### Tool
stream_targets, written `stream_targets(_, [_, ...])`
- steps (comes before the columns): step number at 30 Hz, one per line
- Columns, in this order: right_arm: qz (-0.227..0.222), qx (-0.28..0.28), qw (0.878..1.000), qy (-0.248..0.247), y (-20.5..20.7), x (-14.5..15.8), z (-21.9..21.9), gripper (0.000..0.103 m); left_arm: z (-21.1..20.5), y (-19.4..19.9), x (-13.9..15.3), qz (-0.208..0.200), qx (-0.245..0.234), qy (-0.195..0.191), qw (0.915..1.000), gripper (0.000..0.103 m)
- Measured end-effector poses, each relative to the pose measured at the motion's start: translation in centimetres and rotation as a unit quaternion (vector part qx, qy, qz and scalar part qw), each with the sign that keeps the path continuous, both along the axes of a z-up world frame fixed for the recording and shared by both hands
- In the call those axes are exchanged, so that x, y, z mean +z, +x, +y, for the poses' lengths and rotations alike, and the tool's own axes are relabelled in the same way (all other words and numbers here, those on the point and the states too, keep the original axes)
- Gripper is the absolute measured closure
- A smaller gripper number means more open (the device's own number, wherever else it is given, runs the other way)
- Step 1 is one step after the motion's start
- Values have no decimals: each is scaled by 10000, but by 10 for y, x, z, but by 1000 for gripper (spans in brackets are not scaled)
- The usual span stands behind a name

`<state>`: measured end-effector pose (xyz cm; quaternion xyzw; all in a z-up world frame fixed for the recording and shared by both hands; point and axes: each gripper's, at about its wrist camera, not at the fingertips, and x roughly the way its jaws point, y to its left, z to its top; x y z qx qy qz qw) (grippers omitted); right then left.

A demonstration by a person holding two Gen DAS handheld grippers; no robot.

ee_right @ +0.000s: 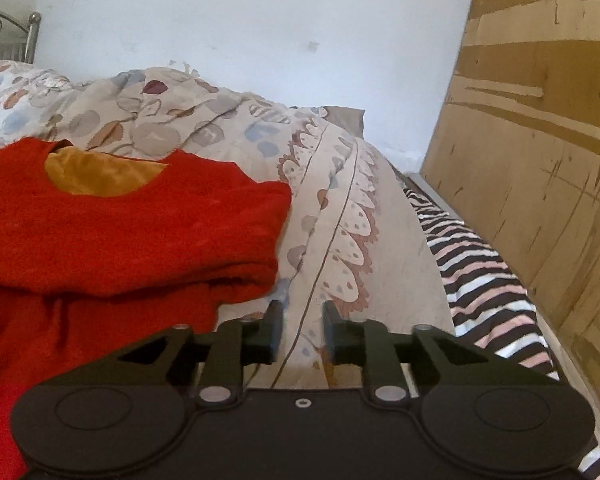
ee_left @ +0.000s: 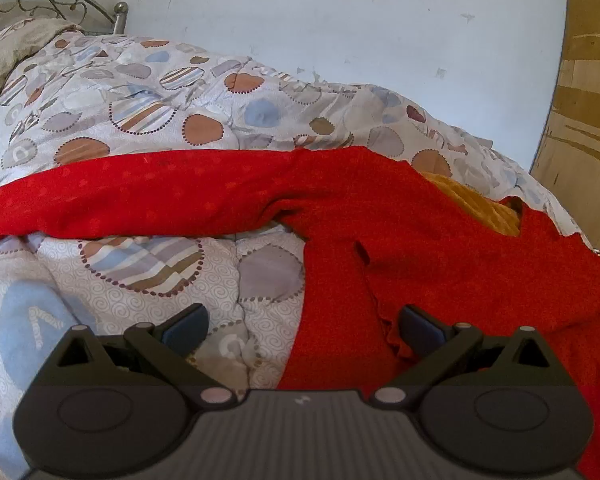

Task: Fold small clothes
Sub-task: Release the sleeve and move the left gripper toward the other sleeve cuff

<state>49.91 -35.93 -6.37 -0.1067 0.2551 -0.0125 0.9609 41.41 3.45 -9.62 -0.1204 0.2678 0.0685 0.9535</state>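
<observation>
Black tongs fill the bottom of both views. On the left wrist view the left gripper (ee_left: pixel 302 326) stands wide apart, clamped on nothing; its left finger hangs over the quilt (ee_left: pixel 148 280), its right finger (ee_left: pixel 420 332) just over the frayed edge of the red top (ee_left: pixel 440 248). From there the top spreads across the middle of the frame — one long sleeve (ee_left: pixel 140 196) runs out to the far left edge, the body fills the lower right, and the neck opening at centre right shows a mustard lining (ee_left: pixel 484 208).

On the right wrist view the same top lies at left, its right side turned over on itself into a thick fold (ee_right: pixel 220 240), neck opening at upper left. Just right of that fold sits the right gripper (ee_right: pixel 302 326), jaws a narrow gap apart with only quilt showing between them — nothing gripped. Further right runs a striped sheet (ee_right: pixel 480 280), then a wooden board (ee_right: pixel 540 160) up the frame's right edge.

The top looks a light, soft knit: limp, likely to sag and drag on the quilt rather than slide. The sleeve cuff or shoulder seam seems the best hold, pinching both layers; the frayed hem looks weak.
</observation>
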Motion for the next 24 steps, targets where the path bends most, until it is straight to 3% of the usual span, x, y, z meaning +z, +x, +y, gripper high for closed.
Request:
stream_targets(3, [-9, 44, 9999, 140, -16, 9, 1, 46, 4, -2, 10, 82, -15, -122, 9999, 0])
stream_targets(5, [-45, 183, 9995, 241, -29, 17, 2, 25, 10, -6, 20, 152, 47, -226, 9996, 0])
stream_targets(10, [-131, 497, 9972, 552, -69, 36, 14, 1, 42, -32, 49, 346, 173, -580, 9976, 0])
stream_targets(20, [321, 1154, 9841, 1311, -144, 39, 73, 1, 156, -122, 92, 680, 1141, -181, 9910, 0])
stream_targets(24, [422, 1423, 9793, 1378, -164, 29, 107, 1, 201, -145, 95, 631, 1569, -264, 9853, 0])
